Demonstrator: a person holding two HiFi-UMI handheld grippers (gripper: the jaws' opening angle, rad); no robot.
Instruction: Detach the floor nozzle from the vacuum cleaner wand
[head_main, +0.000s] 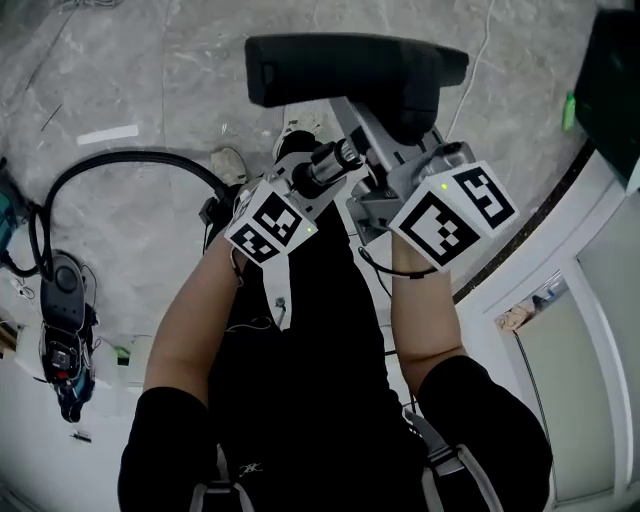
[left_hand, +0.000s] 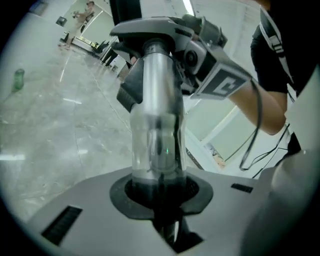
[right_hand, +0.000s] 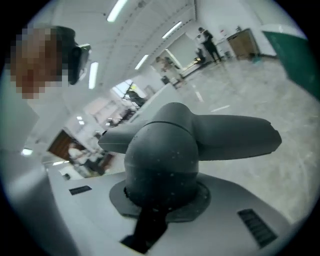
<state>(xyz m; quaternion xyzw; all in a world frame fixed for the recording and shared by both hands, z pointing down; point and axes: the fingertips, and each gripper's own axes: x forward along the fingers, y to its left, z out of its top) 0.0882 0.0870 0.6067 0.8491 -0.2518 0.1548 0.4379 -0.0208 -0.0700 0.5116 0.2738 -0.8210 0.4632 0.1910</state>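
While the left gripper (head_main: 322, 172) clamps the silver metal wand (left_hand: 155, 100), the right gripper (head_main: 385, 152) clamps the dark-grey plastic floor nozzle (head_main: 350, 70) by its neck.

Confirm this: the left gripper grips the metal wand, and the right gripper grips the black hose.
Wrong about the right gripper: it grips the neck of the floor nozzle, as the right gripper view shows. The left gripper does grip the metal wand.
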